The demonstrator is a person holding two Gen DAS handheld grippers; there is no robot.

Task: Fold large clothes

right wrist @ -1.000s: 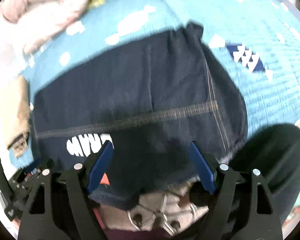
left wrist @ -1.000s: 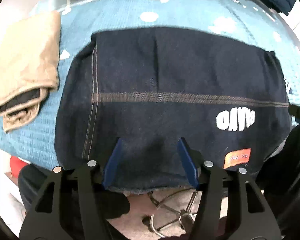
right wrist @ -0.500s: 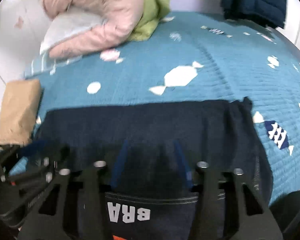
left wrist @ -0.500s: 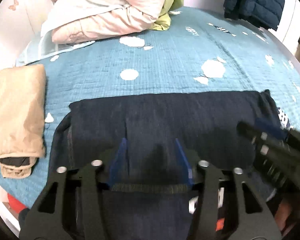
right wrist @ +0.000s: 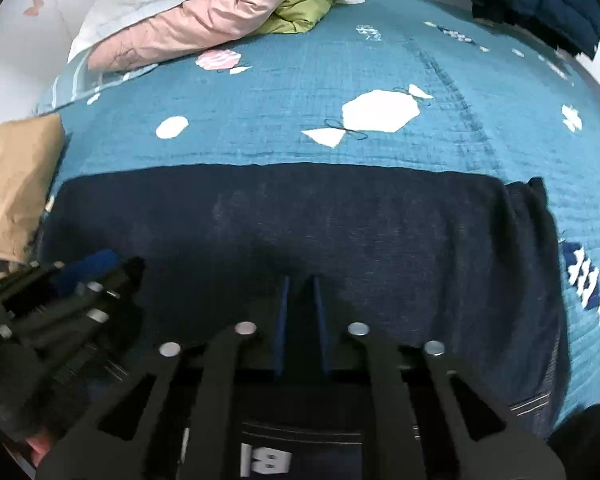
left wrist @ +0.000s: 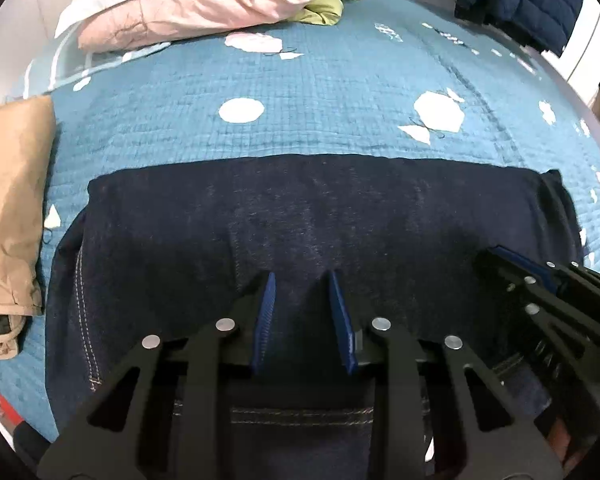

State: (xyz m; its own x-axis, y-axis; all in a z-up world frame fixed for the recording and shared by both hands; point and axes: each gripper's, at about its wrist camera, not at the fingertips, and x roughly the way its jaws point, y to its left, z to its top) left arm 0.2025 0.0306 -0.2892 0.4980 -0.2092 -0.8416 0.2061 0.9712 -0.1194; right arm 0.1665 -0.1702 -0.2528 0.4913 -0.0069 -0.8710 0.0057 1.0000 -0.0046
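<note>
Fingers (left wrist: 266, 312) of the left gripper (left wrist: 302, 280) are being closed on a raised pleat of the dark denim garment (left wrist: 320, 208), which is lying folded on the bed (left wrist: 340, 92); the right gripper (right wrist: 300, 286), beside it on the same near fold, is being pinched nearly together on the cloth. Both layers should be gathered evenly before lifting. Both grippers are being held steeply downward toward the garment's near edge.

Both the left gripper (left wrist: 302, 278) and right gripper (right wrist: 300, 280) angle steeply downward, jaws closing (right pair narrower).
</note>
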